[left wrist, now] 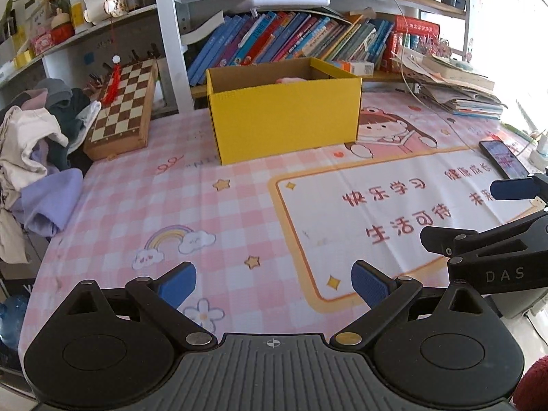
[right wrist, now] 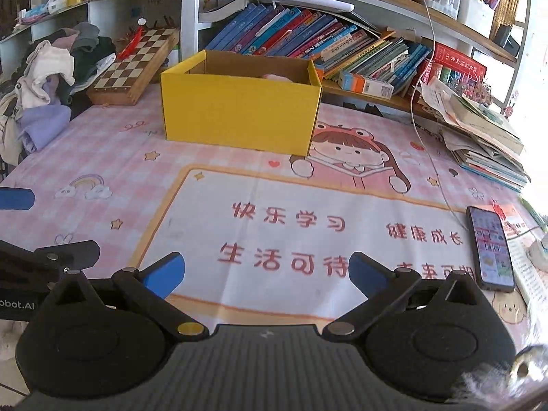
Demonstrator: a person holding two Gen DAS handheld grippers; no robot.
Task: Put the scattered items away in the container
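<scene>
Over on the far left, a heap of clothes is slumping at the counter's edge, and a folded wooden chessboard is leaning just beside it. Moving in, the left gripper is hovering low over the pink checked mat, its blue-padded jaws spread wide and holding nothing.

Centre stage, the yellow cardboard box is sitting open-topped toward the back of the counter, right in front of the row of books. Something pink is peeking over its inner rim, so at least one piece is lying inside already; what it is, I cannot tell.

Sliding right, the right gripper is hanging over the printed panel, jaws likewise spread and empty. Beyond it a phone is lying face-up with its screen lit, a cable trailing near it, and a stack of papers and booklets is piling up by the shelf.

The open mat between grippers and box is showing no loose small items. That is fitting two readings: a tidy nearly wrapped up, or one where the clothes or phone are counting as the scatter. Either way, good form here is keeping both jaws wide, approaching anything from above, and releasing well inside the box walls rather than over the rim.
</scene>
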